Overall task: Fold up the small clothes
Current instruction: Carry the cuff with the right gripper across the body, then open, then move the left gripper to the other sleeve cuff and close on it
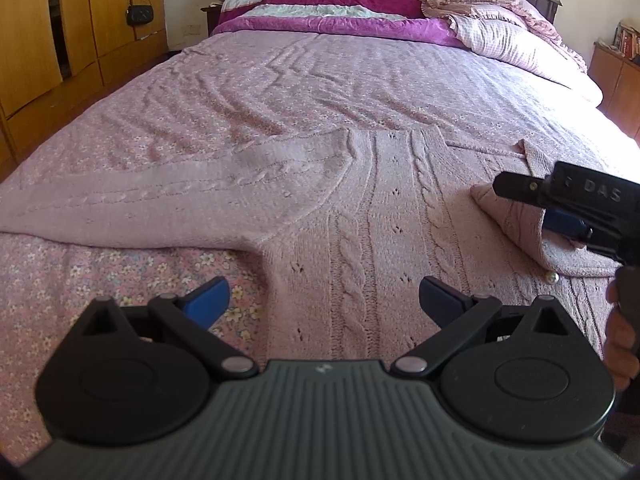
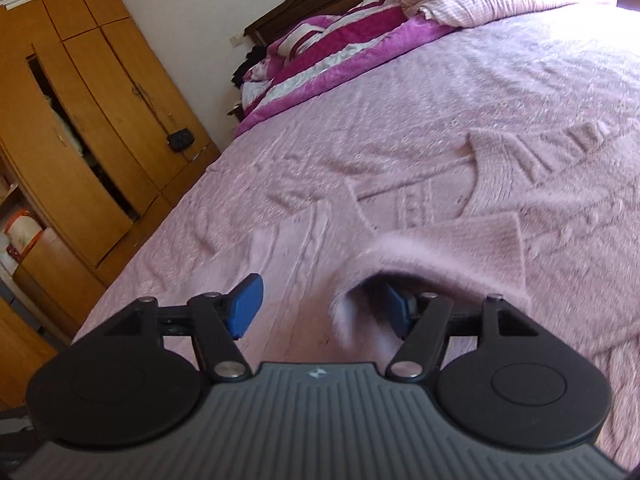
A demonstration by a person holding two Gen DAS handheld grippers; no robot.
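Note:
A pink cable-knit sweater (image 1: 360, 208) lies flat on the bed, its left sleeve (image 1: 140, 196) stretched out to the left. My left gripper (image 1: 324, 300) hovers open over the sweater's lower body with nothing between its fingers. The right sleeve (image 1: 516, 216) is folded in over the body, beside a pearl button (image 1: 553, 278). My right gripper (image 1: 532, 204) sits at that fold. In the right wrist view the right gripper (image 2: 320, 308) stands open; the sleeve (image 2: 448, 252) drapes over its right finger (image 2: 396, 312), and the pads do not press on it.
The bed has a pink floral sheet (image 1: 120, 280). A folded magenta quilt (image 1: 320, 4) and pillows (image 1: 500, 16) lie at its head. A wooden wardrobe (image 1: 48, 32) with a hanging black handbag (image 1: 140, 14) stands on the left. A person's hand (image 1: 620, 344) holds the right gripper.

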